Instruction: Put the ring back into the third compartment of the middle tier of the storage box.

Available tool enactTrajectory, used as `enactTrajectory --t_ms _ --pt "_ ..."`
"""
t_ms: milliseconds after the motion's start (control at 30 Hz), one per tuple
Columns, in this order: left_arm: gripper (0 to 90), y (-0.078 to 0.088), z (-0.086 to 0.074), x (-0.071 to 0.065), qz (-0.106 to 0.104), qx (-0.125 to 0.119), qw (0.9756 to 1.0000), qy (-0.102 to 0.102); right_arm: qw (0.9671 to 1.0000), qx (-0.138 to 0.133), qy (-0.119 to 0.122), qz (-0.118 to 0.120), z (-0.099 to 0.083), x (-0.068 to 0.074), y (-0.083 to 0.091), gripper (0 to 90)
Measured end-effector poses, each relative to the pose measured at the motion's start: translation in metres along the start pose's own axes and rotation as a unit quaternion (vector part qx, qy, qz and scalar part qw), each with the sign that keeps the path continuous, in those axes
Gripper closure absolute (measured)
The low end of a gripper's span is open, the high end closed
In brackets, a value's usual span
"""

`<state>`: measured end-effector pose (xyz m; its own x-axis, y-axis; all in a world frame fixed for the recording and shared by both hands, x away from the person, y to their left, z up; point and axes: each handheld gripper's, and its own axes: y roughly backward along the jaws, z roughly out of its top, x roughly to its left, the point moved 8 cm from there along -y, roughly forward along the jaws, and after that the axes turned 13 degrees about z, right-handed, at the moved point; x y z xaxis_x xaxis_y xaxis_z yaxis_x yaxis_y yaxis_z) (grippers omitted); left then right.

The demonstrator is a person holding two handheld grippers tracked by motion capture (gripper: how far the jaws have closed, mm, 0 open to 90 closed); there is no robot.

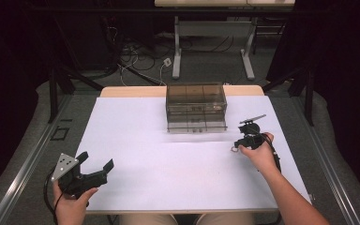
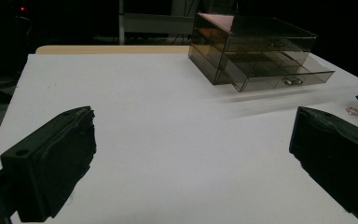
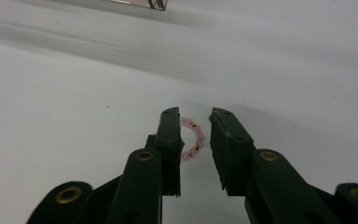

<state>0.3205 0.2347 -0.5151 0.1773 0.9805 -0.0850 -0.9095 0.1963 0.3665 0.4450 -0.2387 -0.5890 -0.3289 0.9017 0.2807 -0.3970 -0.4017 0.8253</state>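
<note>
The right hand-held gripper (image 3: 195,133) stood narrowly open around a pink bead bracelet (image 3: 193,138) on the desk (image 3: 74,116), not yet pinching it, while the left hand-held gripper (image 1: 94,160) gaped wide, empty.

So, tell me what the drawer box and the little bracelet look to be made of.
Drawer box: looks like smoky clear plastic, glossy; you can see its compartments through the walls. Bracelet: pale pink translucent beads with small gold-coloured spacers, perhaps glass or plastic; it lies between the right tongs.
</note>
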Motion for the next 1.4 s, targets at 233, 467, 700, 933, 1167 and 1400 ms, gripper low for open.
enactTrajectory --t_ms 233,467,700,933,1167,1400 --pt "0.8 0.000 0.000 0.001 0.001 0.001 1.0000 0.000 1.0000 0.000 -0.001 -0.006 0.000 -0.002 -0.002 77.6" --pt "0.8 0.000 -0.001 0.002 0.000 0.003 1.0000 -0.001 0.9999 0.007 0.001 -0.009 0.000 -0.001 -0.005 80.1" --pt "0.8 0.000 -0.001 0.002 0.001 0.002 1.0000 -0.001 0.9998 0.012 -0.001 -0.013 -0.002 -0.003 -0.010 81.3" --pt "0.8 -0.001 -0.001 0.003 0.002 0.002 1.0000 0.000 0.9997 0.018 -0.003 -0.016 -0.003 -0.004 -0.013 81.8" --pt "0.8 -0.001 -0.002 0.003 0.003 0.003 1.0000 0.001 0.9996 0.024 -0.005 -0.016 -0.005 -0.005 -0.015 82.2" --pt "0.8 -0.001 -0.002 0.003 0.003 0.004 1.0000 0.001 0.9996 0.022 -0.008 -0.015 -0.005 -0.006 -0.016 83.8"
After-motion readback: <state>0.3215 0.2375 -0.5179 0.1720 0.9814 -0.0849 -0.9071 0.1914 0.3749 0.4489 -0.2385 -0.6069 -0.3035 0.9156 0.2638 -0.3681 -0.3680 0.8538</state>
